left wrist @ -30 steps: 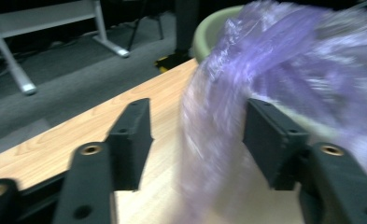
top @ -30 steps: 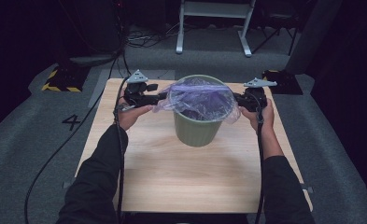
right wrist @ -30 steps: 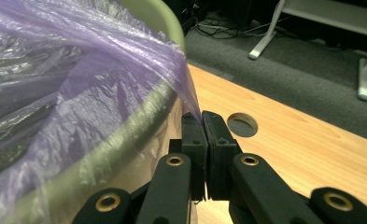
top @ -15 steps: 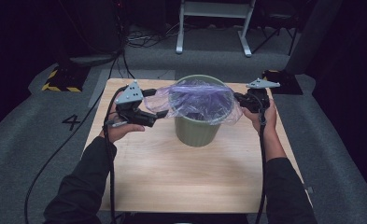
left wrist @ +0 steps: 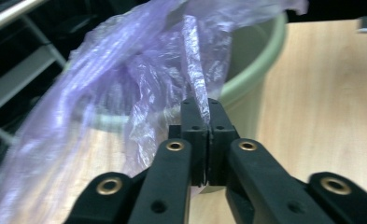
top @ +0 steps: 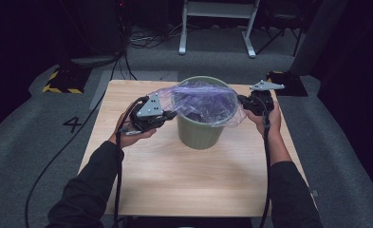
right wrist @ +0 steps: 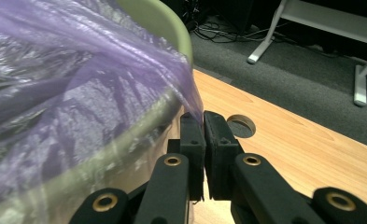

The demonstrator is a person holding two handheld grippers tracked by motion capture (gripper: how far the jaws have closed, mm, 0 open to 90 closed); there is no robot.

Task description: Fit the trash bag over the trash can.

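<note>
A pale green bin (top: 200, 133) stands at the middle of the wooden table (top: 198, 180), with a thin purple plastic bag (top: 203, 97) draped over its mouth. My left gripper (top: 171, 114) is at the bin's left side. Its jaws have just been closing, and in the left gripper view it (left wrist: 201, 106) pinches a fold of the bag (left wrist: 125, 70) beside the rim (left wrist: 265, 46). At the bin's right side my right gripper (top: 241, 101) is shut on the bag's edge. The right gripper view shows it (right wrist: 203, 117) gripping film (right wrist: 69, 84) stretched over the rim (right wrist: 169, 25).
A round hole (right wrist: 241, 125) is cut in the tabletop near the right gripper. Grey carpet surrounds the table, with a white metal frame (top: 217, 19) behind, a yellow-striped box (top: 60, 80) at back left and a dark box (top: 288, 80) at back right.
The left gripper left the bag's left edge, swung out with open jaws, then came back lower on the bin's left side and shut on the film. The right gripper stayed put.
</note>
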